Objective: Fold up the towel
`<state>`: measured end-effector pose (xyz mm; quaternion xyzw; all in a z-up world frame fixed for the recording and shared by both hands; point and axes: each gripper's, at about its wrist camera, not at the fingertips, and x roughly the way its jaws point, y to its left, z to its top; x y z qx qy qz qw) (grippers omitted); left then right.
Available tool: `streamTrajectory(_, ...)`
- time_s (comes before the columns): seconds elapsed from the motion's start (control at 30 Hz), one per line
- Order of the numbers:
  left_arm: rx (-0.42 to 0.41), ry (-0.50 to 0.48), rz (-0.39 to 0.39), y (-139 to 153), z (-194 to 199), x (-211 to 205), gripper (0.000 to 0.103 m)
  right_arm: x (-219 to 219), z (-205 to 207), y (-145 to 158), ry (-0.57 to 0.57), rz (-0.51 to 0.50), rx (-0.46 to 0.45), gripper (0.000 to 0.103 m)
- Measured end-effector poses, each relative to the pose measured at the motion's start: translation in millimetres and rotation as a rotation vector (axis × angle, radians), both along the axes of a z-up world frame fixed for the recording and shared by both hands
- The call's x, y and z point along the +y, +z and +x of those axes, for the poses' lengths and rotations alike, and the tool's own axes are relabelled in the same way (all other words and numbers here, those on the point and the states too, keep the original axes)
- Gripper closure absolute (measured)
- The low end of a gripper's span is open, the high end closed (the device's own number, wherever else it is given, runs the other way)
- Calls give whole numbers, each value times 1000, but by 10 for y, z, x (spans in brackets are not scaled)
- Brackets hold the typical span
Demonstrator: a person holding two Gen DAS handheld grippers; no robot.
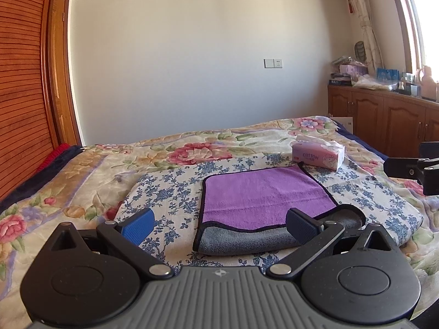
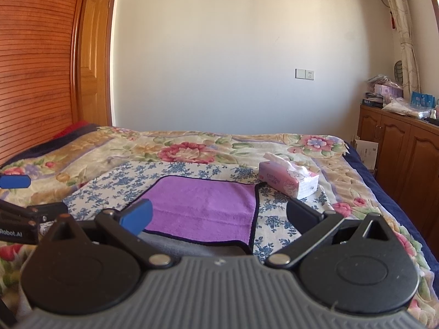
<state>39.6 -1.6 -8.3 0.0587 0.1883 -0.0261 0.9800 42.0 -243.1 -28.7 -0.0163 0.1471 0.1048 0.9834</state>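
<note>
A purple towel [image 1: 263,197] with a black hem and grey underside lies on a blue-flowered cloth [image 1: 164,192] on the bed. Its purple layer lies folded over the grey layer, and a grey strip [image 1: 247,241] shows along the near edge. It also shows in the right wrist view [image 2: 203,208]. My left gripper [image 1: 219,226] is open and empty, hovering at the towel's near left corner. My right gripper [image 2: 219,218] is open and empty, over the towel's near right corner. The right gripper's arm shows at the right edge of the left wrist view [image 1: 411,167].
A pink tissue box [image 1: 318,155] stands on the bed just beyond the towel's far right corner, also in the right wrist view [image 2: 288,181]. A floral bedspread [image 1: 82,170] covers the bed. A wooden headboard [image 1: 19,82] is at left, wooden cabinets [image 1: 384,120] at right.
</note>
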Motion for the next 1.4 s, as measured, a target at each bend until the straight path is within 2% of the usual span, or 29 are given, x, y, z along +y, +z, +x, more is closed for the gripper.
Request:
streamTrajectory(0.2, 29, -15, 12, -50, 152, -20, 0, -9, 137, -24, 6, 4, 37, 0)
streamTrajectory(0.83, 52, -38, 15, -127, 570, 41, 0, 21, 528, -120, 64, -32, 135, 0)
streamTrajectory(1.4, 159, -38, 12, -402, 1011, 193, 0, 34, 871, -239, 85, -61, 202, 1)
